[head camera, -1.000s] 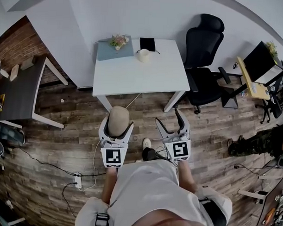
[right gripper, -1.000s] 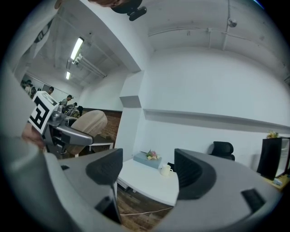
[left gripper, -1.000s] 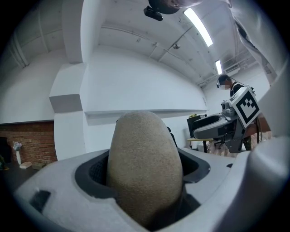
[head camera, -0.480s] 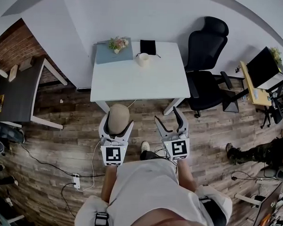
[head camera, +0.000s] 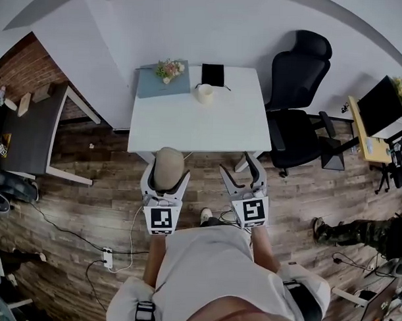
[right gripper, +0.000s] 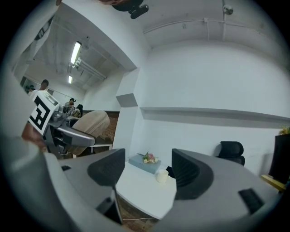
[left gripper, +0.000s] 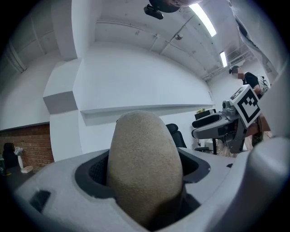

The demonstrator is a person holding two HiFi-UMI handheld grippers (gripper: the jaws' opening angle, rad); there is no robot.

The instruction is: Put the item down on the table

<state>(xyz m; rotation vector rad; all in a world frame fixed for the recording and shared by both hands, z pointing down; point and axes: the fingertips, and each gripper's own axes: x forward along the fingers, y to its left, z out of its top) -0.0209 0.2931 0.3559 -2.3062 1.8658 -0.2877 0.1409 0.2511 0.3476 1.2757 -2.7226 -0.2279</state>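
A tan egg-shaped item [head camera: 168, 169] sits between the jaws of my left gripper [head camera: 165, 176], which is shut on it; in the left gripper view the tan egg-shaped item [left gripper: 144, 168] fills the gap between the pads. My right gripper [head camera: 242, 173] is held beside it, just short of the white table [head camera: 196, 117], and its jaws are closing with nothing between them; the right gripper [right gripper: 147, 169] view shows only the table through the gap. Both grippers hang over the wooden floor in front of the table's near edge.
On the table's far side stand a grey-blue box with flowers [head camera: 163, 79], a cream cup [head camera: 204, 93] and a black pouch [head camera: 212, 75]. A black office chair [head camera: 297, 107] is right of the table, a dark table [head camera: 31, 127] left. A person's leg [head camera: 366, 231] lies at the right.
The person has stepped nearer the white table, both grippers now close to its front edge. The right gripper's jaws have narrowed. The tan item stays held in the left gripper.
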